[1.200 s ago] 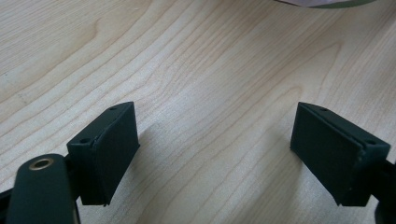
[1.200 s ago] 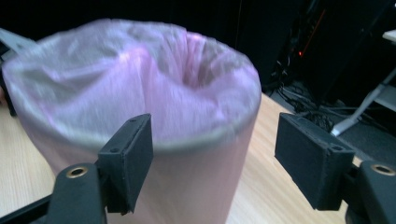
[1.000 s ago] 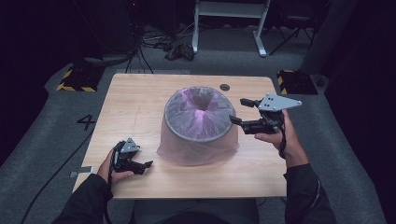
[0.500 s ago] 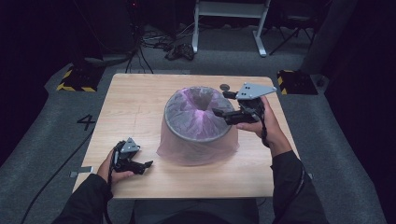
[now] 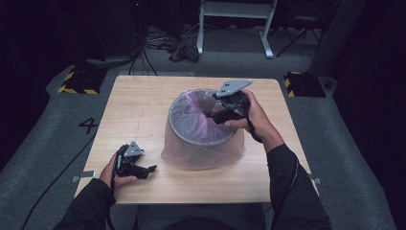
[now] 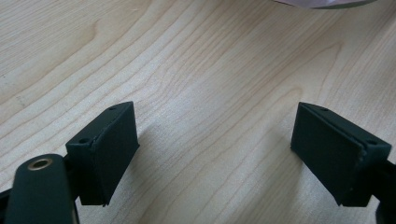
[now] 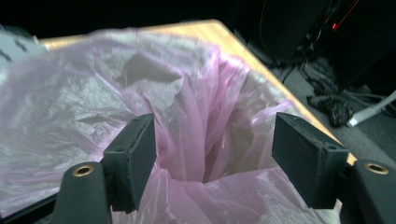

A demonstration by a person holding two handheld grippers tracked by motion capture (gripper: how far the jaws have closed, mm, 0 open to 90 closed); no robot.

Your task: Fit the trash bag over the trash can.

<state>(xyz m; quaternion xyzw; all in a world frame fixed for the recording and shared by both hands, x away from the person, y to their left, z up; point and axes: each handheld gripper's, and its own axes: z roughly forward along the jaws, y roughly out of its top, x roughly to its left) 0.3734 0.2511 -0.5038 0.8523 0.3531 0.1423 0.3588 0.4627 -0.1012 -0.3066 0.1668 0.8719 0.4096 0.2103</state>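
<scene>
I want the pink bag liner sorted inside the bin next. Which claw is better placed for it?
The right claw. It hangs open over the bin, at the far right of the rim, with the pink bag between its jaws. The left claw is open too, but low over the table, apart from the bin.

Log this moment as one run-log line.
right gripper: open, over bin rim, aimed into pink liner | left gripper: open, low over bare table | bin: upright, lined
</scene>
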